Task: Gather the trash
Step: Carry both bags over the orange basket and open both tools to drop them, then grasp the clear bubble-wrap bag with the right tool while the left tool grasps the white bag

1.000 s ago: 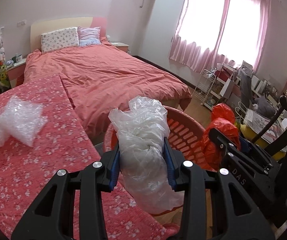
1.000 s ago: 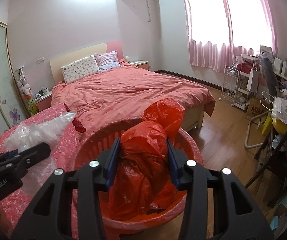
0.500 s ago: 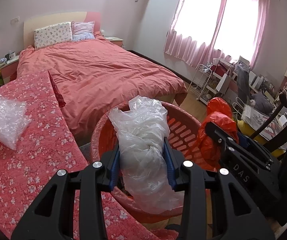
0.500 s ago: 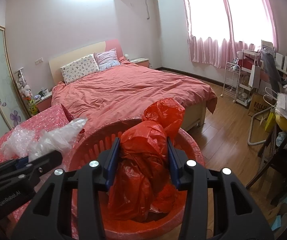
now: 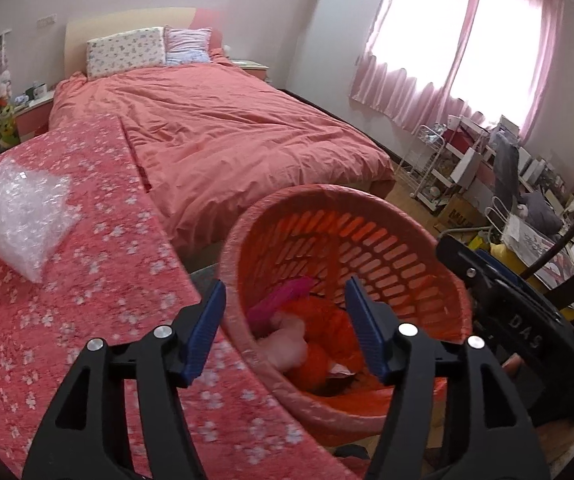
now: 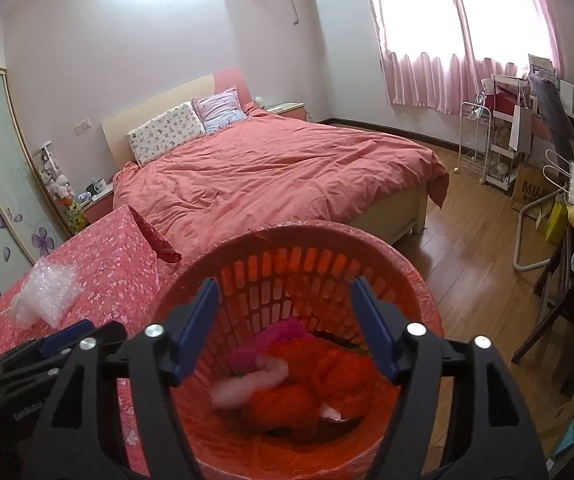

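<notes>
An orange slotted basket (image 5: 367,216) (image 6: 311,240) stands beside the flowered table. Both grippers hang over it. My left gripper (image 5: 285,300) is opening, and nothing sits between its blue pads. My right gripper (image 6: 285,304) is opening too, with nothing held. Inside the basket lie the red plastic bag (image 6: 327,380) (image 5: 323,324), the clear plastic bag, blurred and pale (image 6: 247,384) (image 5: 287,344), and a pink scrap (image 6: 267,340). A wad of clear bubble wrap (image 5: 19,216) (image 6: 45,292) rests on the table to the left.
The table wears a red flowered cloth (image 5: 87,320). Behind it is a bed with a salmon cover (image 6: 279,172). Wooden floor (image 6: 475,240) lies to the right, with a wire cart, boxes and a chair frame along the window wall.
Both grippers opened over the basket. The clear bag left the left pads and the red bag left the right pads; both now lie inside the basket.
</notes>
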The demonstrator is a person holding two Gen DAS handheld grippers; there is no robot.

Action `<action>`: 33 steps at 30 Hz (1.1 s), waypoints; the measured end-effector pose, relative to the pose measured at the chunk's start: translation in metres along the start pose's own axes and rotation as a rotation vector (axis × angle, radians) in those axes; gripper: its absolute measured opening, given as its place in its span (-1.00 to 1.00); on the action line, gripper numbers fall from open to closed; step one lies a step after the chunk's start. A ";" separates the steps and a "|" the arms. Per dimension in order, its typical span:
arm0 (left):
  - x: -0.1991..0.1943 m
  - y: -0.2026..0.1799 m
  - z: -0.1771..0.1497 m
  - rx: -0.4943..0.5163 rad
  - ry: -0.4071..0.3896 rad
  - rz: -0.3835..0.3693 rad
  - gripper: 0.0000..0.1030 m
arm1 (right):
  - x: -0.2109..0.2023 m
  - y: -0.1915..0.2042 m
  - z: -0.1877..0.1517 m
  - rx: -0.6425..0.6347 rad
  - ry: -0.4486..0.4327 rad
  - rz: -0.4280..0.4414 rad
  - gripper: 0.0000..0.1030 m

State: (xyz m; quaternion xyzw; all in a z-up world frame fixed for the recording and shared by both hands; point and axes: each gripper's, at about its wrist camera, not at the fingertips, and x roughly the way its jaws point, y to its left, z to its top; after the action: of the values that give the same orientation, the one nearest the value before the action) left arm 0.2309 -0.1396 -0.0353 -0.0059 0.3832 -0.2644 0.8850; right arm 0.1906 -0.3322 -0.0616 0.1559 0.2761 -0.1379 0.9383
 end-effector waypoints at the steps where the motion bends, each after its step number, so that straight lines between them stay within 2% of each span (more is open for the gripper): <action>1: -0.002 0.004 -0.001 -0.004 -0.005 0.015 0.28 | 0.001 0.001 -0.001 -0.002 0.001 -0.003 0.40; 10: -0.021 0.053 -0.007 -0.054 -0.029 0.124 0.35 | 0.003 0.019 -0.008 -0.047 0.011 -0.003 0.48; 15: -0.038 0.089 -0.009 -0.103 -0.051 0.190 0.35 | 0.004 0.047 -0.011 -0.099 0.019 0.023 0.48; 19: -0.058 0.120 -0.007 -0.144 -0.094 0.270 0.36 | 0.005 0.070 -0.011 -0.132 0.027 0.054 0.48; 27: -0.103 0.186 -0.010 -0.251 -0.182 0.408 0.37 | 0.015 0.145 -0.014 -0.226 0.048 0.165 0.48; 33: -0.122 0.226 -0.024 -0.302 -0.194 0.488 0.38 | 0.032 0.219 -0.020 -0.320 0.087 0.258 0.48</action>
State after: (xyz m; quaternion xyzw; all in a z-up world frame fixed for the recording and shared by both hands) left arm 0.2507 0.1168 -0.0181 -0.0701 0.3219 0.0179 0.9440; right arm 0.2824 -0.1300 -0.0484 0.0449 0.3126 0.0361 0.9481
